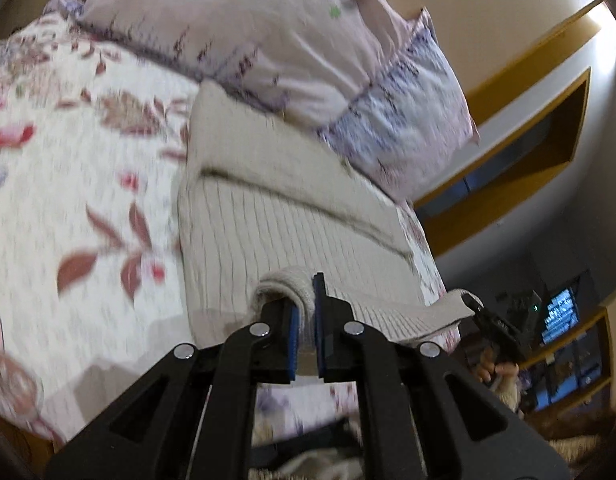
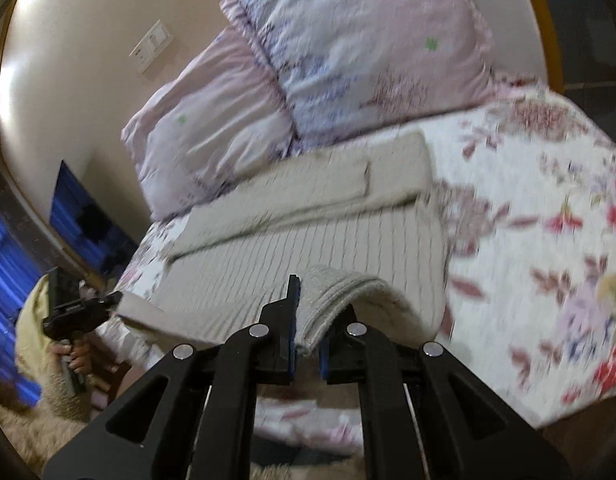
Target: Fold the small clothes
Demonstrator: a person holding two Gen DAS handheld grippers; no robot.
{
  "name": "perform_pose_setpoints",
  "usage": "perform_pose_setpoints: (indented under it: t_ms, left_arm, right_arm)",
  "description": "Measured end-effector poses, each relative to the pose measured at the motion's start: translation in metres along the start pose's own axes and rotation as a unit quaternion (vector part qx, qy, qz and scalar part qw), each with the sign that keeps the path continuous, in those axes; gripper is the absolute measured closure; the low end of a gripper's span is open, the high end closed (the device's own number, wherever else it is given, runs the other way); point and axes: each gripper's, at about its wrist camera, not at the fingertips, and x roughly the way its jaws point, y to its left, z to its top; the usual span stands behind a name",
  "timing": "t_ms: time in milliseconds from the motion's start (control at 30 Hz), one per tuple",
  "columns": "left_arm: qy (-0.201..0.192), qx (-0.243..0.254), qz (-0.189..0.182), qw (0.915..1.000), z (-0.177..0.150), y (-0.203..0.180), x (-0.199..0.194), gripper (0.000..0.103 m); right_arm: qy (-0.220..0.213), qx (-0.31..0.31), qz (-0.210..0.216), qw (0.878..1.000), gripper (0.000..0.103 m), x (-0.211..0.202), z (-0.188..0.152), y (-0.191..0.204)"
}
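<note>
Beige ribbed knit garment (image 1: 292, 216) lies spread on the white quilted bedspread printed with red and brown flowers (image 1: 68, 184), with its far part already folded over in layers just below the two pale lilac floral pillows (image 1: 268, 40). In your left wrist view the garment fills the middle, the bedspread runs off toward 9 o'clock, and the pillows sit at 12 o'clock, touching the garment's far edge.

Your left gripper (image 1: 306, 312) is clamped on the garment's near hem; a roll of knit bulges up between the blue-padded fingers (image 1: 294, 340). Your right gripper (image 2: 308, 332) has its tongs pressed together on the other near corner of the same hem, the cloth draping over toward 3 o'clock. Both corners are lifted off the bedspread while the rest of the garment stays flat on it.

From the left wrist view, your other gripper shows at 4 o'clock, pinching the hem's edge, with your hand (image 1: 499, 372) below it. From the right wrist view, your left hand (image 2: 74, 356) appears at 8 o'clock. A wall switch plate (image 2: 152, 46) sits at 11 o'clock there. Both views are blurred.
</note>
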Motion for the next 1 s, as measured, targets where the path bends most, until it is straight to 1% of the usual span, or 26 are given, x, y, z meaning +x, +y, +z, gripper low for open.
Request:
perform_pose_setpoints:
  t_ms: [100, 200, 367, 500, 633, 700, 800, 867, 1000]
  left_arm:
    - [-0.024, 0.003, 0.014, 0.9996, 0.023, -0.002, 0.005, 0.097]
    - [-0.04, 0.004, 0.022, 0.9989, 0.045, -0.004, 0.013, 0.097]
    - [-0.062, 0.023, 0.045, 0.9969, 0.079, -0.013, 0.035, 0.097]
    - [-0.079, 0.027, 0.051, 0.9952, 0.109, -0.014, 0.05, 0.097]
    - [-0.091, 0.025, 0.06, 0.9937, 0.139, -0.013, 0.07, 0.097]
    - [-0.096, 0.022, 0.062, 0.9932, 0.154, -0.012, 0.082, 0.097]
    - [-0.099, 0.017, 0.069, 0.9925, 0.167, -0.004, 0.096, 0.097]
    - [-0.094, 0.002, 0.072, 0.993, 0.175, 0.006, 0.111, 0.097]
    - [-0.073, -0.023, 0.084, 0.9936, 0.178, 0.026, 0.137, 0.097]
  right_arm:
    - [-0.03, -0.009, -0.019, 0.999, 0.095, 0.013, 0.016, 0.001]
    - [-0.046, -0.009, -0.024, 0.999, 0.095, 0.024, 0.03, 0.0]
    - [-0.071, -0.01, -0.048, 0.996, 0.095, 0.045, 0.052, -0.001]
    - [-0.089, -0.001, -0.069, 0.994, 0.095, 0.067, 0.072, -0.007]
    - [-0.103, 0.009, -0.077, 0.992, 0.095, 0.088, 0.092, -0.012]
    - [-0.106, 0.016, -0.078, 0.991, 0.095, 0.098, 0.102, -0.013]
    - [-0.109, 0.028, -0.079, 0.991, 0.095, 0.113, 0.113, -0.016]
    - [-0.101, 0.039, -0.083, 0.991, 0.095, 0.127, 0.119, -0.021]
    - [-0.067, 0.065, -0.094, 0.991, 0.095, 0.159, 0.12, -0.04]
